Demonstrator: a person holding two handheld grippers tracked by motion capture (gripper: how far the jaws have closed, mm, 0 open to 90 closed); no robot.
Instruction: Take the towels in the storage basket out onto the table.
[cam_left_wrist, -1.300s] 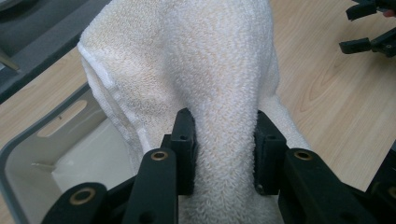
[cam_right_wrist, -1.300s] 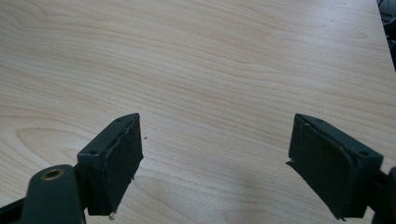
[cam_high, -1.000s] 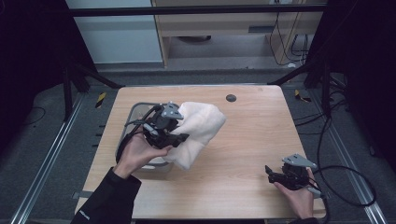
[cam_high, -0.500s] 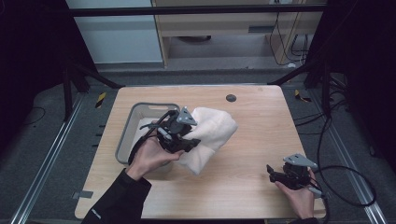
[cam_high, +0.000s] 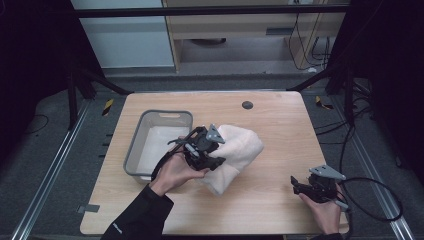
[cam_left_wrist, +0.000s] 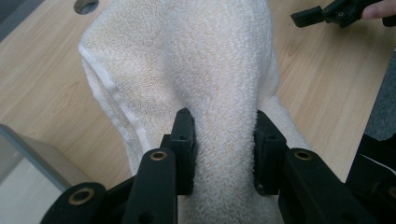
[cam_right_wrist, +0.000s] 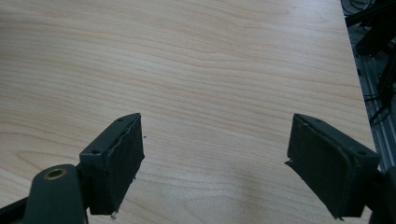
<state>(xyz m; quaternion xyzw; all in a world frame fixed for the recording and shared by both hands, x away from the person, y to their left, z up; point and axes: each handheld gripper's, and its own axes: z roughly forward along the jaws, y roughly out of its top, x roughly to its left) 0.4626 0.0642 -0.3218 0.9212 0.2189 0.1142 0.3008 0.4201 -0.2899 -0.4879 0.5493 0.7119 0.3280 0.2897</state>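
Note:
A cream terry towel hangs bunched over the middle of the wooden table, and my left gripper is shut on a thick fold of it. In the left gripper view the towel fills the gap between the two black pads, which press into it from both sides. My right gripper rests low near the table's front right corner, held in a hand. Its jaws stand wide open over bare wood, as the right gripper view shows, with nothing between them.
A grey plastic bin stands on the left half of the table, just left of the towel; its corner shows in the left gripper view. A round dark grommet sits near the far edge. Cables trail off the right side.
My left gripper has carried the towel to the right and slightly down, out from over the bin toward the table's middle. The right gripper has stayed put.

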